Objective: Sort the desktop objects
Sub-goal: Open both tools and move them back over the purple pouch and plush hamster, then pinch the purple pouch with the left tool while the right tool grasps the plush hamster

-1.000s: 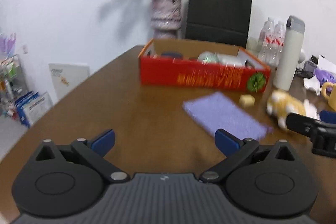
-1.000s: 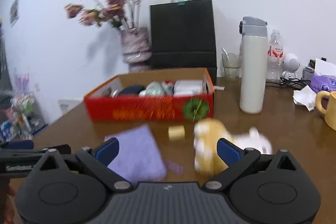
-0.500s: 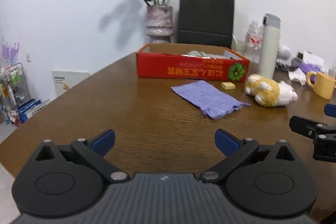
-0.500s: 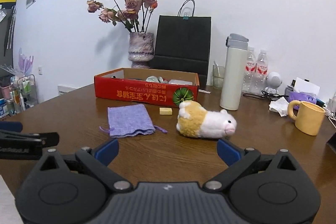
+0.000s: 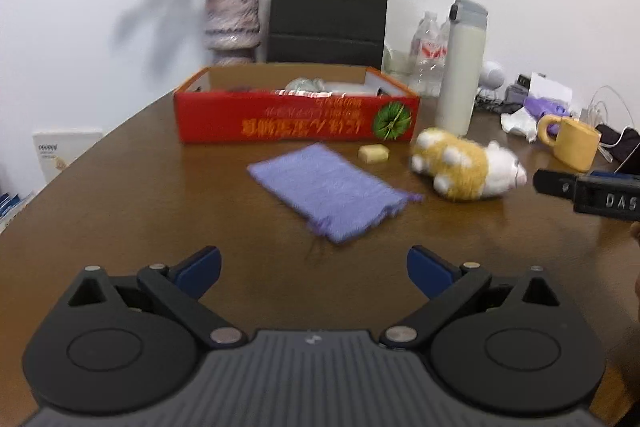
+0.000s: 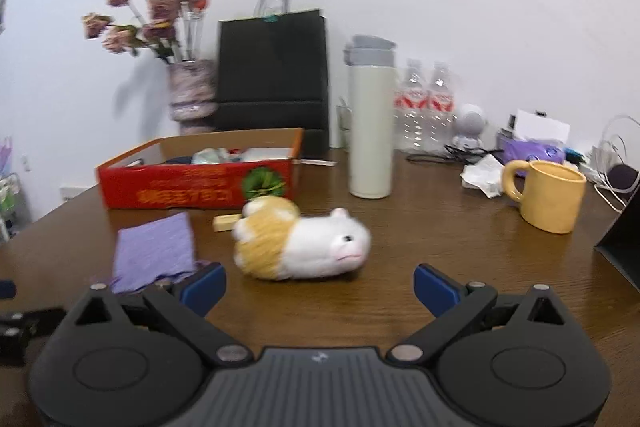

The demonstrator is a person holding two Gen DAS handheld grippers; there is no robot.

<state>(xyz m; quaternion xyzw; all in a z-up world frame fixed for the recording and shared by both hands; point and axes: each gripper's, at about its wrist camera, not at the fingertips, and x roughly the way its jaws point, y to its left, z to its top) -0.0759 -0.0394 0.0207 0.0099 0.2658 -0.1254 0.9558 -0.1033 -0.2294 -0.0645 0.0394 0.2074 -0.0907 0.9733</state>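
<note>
- While both frames are motion-blurred, left tongs (image 5: 314, 265) sit over the brown wooden table (image 5: 140, 211), blue-tipped fingers (image 5: 200, 265) spread wide apart, nothing between them.
- Right tongs (image 6: 319, 285) likewise spread apart, empty, low over the table just in front of the plush.
- Orange-and-white plush hamster (image 6: 302, 241) lies on its side on the table, pink snout toward the mug side; not touched by either tongs.
- Flat purple knitted cloth pouch (image 5: 330, 189) lies on the table ahead of the left tongs, frayed edge nearest them; to the left of the hamster, apart from it.
- Small pale yellow block (image 5: 373, 153) on the table between pouch and hamster, just in front of the box.
- Open red cardboard box (image 5: 296, 121) with a green round print behind them, holds several items, too blurred to name.
- Tall cream thermos with grey lid (image 6: 370, 119) upright to the right of the box.
- Yellow ceramic mug (image 6: 550, 201) upright far right, handle facing left; crumpled white paper (image 6: 482, 177) beside it.
- Black paper bag (image 5: 328, 5) and a mottled vase of dried pink roses (image 5: 232, 19) stand at the wall behind the box.
- Two clear water bottles with red labels (image 6: 426, 107) behind the thermos.
- Right tongs' black body shows at the right edge of the left wrist view.
</note>
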